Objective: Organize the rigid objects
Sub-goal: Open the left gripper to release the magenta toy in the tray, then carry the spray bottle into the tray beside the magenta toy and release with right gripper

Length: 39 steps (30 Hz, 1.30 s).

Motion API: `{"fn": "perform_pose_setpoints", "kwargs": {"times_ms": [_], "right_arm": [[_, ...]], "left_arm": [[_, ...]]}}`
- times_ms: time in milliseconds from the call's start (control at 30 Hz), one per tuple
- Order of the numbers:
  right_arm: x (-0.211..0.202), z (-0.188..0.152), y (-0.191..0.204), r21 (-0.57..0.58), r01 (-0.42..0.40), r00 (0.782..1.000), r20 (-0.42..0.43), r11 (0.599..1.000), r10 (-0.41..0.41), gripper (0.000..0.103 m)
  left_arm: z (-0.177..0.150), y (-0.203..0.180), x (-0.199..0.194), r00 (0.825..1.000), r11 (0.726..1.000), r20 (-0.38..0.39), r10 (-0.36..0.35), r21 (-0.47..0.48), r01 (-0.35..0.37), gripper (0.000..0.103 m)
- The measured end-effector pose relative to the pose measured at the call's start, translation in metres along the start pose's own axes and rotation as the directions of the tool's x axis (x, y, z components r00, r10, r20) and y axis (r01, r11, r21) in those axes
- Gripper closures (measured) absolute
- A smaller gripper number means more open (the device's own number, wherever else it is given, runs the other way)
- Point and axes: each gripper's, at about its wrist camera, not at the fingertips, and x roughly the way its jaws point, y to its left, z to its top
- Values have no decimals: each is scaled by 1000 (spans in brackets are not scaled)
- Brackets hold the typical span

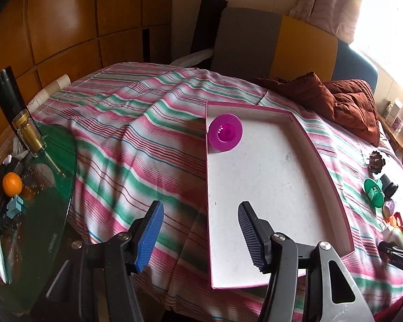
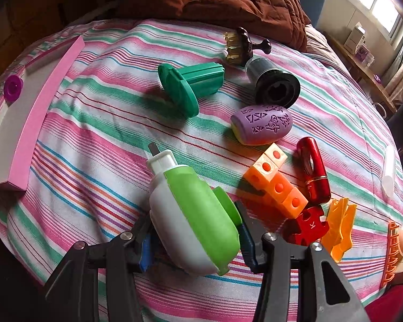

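A shallow white box with pink rim (image 1: 276, 177) lies on the striped bedspread, and a magenta flanged cup (image 1: 225, 132) sits in its far left corner. My left gripper (image 1: 201, 230) hovers open over the box's near left edge with nothing between its pads. In the right wrist view my right gripper (image 2: 194, 238) is shut on a green and white device (image 2: 193, 214), lifted slightly above the bedspread. Beyond it lie a green flanged piece (image 2: 186, 87), a black cylinder (image 2: 275, 83), a purple patterned egg (image 2: 263, 124), orange cubes (image 2: 276, 182), a red lipstick-like case (image 2: 314, 171) and a brush (image 2: 240, 44).
A glass side table (image 1: 40, 201) at the left carries a bottle (image 1: 21, 115), an orange (image 1: 12, 183) and small items. A brown jacket (image 1: 344, 102) lies at the bed's far side. A red puzzle piece (image 2: 307, 225) and orange plastic pieces (image 2: 338, 225) lie at the right.
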Motion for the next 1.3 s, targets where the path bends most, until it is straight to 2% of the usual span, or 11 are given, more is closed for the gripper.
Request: {"fn": "perform_pose_setpoints", "kwargs": {"times_ms": [233, 467, 600, 1033, 1300], "right_arm": [[-2, -1, 3, 37, 9, 1000, 16, 999, -10, 52], [-6, 2, 23, 38, -45, 998, 34, 998, 44, 52], [-15, 11, 34, 50, -74, 994, 80, 996, 69, 52], [-28, 24, 64, 26, -107, 986, 129, 994, 103, 52], [-46, 31, 79, 12, -150, 971, 192, 989, 145, 52]], "left_arm": [[-3, 3, -5, 1000, 1000, -4, -7, -11, 7, 43], [-6, 7, -7, 1000, 1000, -11, -8, -23, 7, 41], [-8, 9, -8, 1000, 1000, -12, -4, -23, 4, 41], [-11, 16, -8, 1000, 999, -21, 3, -32, -4, 41], [-11, 16, -9, 1000, 999, -25, 5, -34, -6, 41]]}}
